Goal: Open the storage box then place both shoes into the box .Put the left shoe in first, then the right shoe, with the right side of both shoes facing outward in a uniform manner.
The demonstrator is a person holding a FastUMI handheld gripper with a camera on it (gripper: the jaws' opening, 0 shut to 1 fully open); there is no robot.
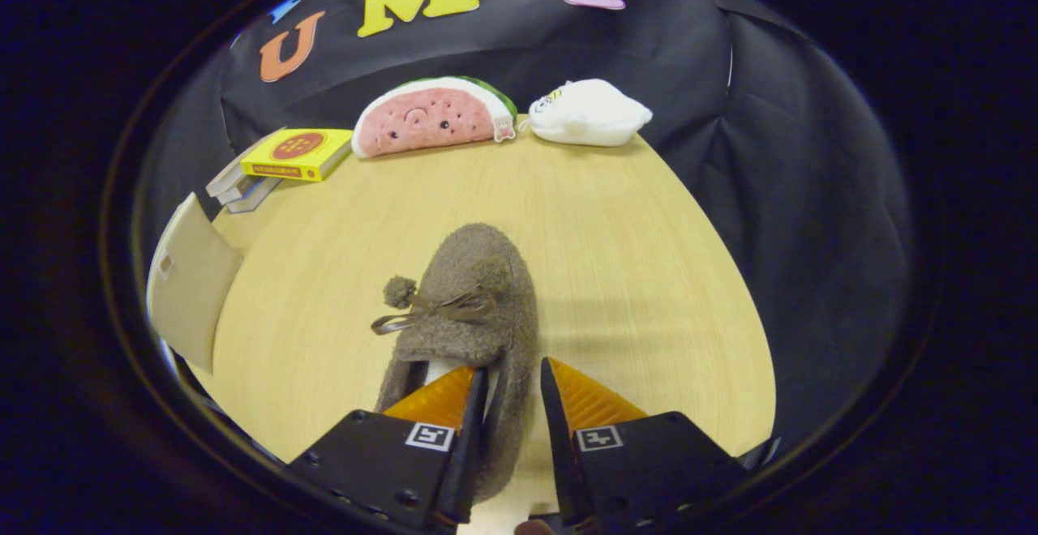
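A grey-brown fuzzy shoe [474,276] with a pompom and a ribbon bow lies on the wooden table [632,243], its toe pointing away from me. My gripper [512,369] is at its heel end. One finger sits inside the shoe's opening and the other outside, and the shoe's right side wall is pinched between them. To the left, past the table's edge, a beige panel of the storage box [190,280] shows; its inside is hidden.
At the back of the table lie a watermelon-slice plush [430,117] and a white plush [588,112]. A yellow box [298,154] rests on a stack of books [239,186] at the back left. Black cloth walls close the booth behind and to the right.
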